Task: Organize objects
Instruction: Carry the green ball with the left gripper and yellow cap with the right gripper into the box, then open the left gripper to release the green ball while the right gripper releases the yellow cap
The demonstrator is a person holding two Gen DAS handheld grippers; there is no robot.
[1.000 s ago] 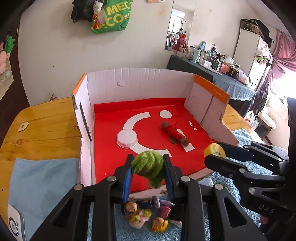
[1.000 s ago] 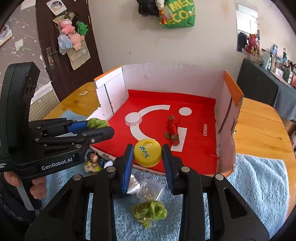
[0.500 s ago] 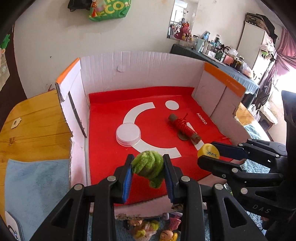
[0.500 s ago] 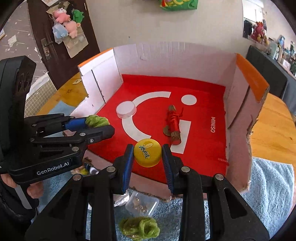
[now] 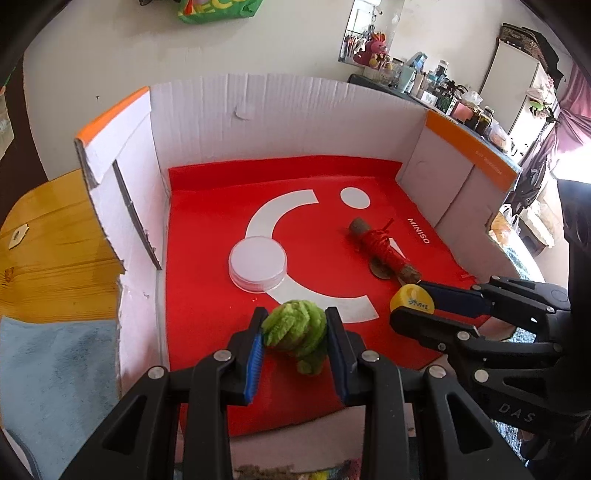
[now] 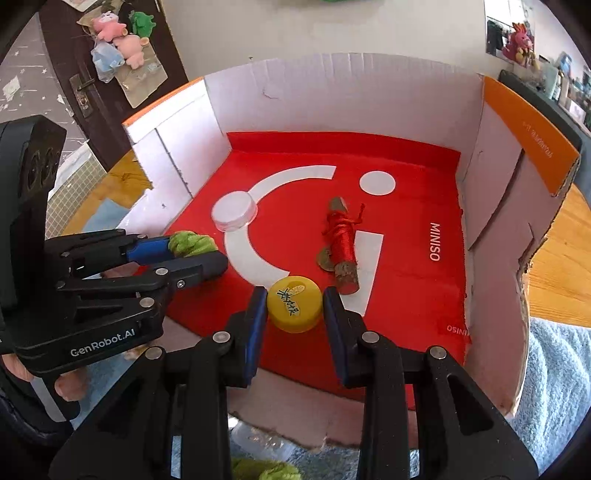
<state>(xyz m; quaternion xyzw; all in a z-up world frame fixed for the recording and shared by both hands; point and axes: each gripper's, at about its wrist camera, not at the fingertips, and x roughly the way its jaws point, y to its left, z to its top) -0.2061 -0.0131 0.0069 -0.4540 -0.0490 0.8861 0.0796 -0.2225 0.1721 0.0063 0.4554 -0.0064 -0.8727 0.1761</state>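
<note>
Lived-in home, likely a bedroom or small flat's main room. Plain off-white wall (image 5: 295, 48) behind, a green shopping bag (image 5: 218, 9) hanging on it at 12 o'clock. At 1 o'clock, a mirror (image 5: 364, 33) and a pink plush toy (image 5: 375, 46) above a dark-covered side table (image 5: 436, 105) crowded with bottles and jars. At 2 o'clock, a white cabinet (image 5: 513, 81) and pink curtain (image 5: 576, 118) by a bright window. In the right wrist view, at 10 o'clock, a dark door (image 6: 107, 110) with small plush toys (image 6: 118, 37) hung on it. Underneath: wooden table (image 5: 55, 258), blue towel (image 5: 55, 369).
</note>
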